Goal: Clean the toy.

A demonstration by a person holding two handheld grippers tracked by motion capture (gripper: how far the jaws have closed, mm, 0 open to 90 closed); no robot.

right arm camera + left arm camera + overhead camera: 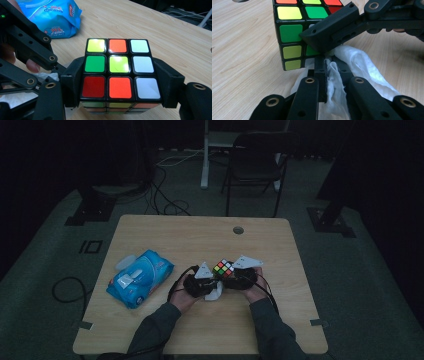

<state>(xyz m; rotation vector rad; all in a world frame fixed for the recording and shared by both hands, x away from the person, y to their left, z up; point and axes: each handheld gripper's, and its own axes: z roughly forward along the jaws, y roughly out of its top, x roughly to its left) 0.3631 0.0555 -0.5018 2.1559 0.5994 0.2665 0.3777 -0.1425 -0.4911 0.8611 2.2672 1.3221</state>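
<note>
A scrambled colour cube [223, 268] sits at the middle of the wooden table [165, 235]. My right gripper [117, 82] is shut on the cube [117, 67], one jaw against each side, with the cube resting on the table. My left gripper [331, 62] is shut on a crumpled white wipe [362, 67]. The wipe is pressed against the lower edge of the cube [289, 35], just under one of the right gripper's fingers [329, 32]. From above, the left gripper [212, 287] and right gripper [229, 276] meet tip to tip at the cube, and the wipe [215, 295] bulges below them.
A blue pack of wet wipes [140, 277] lies on the table's left part, seen again as the pack [55, 17] behind the left gripper's linkage. A cable hole [238, 230] sits near the far edge. A folding chair [257, 162] and floor cables [167, 202] lie beyond.
</note>
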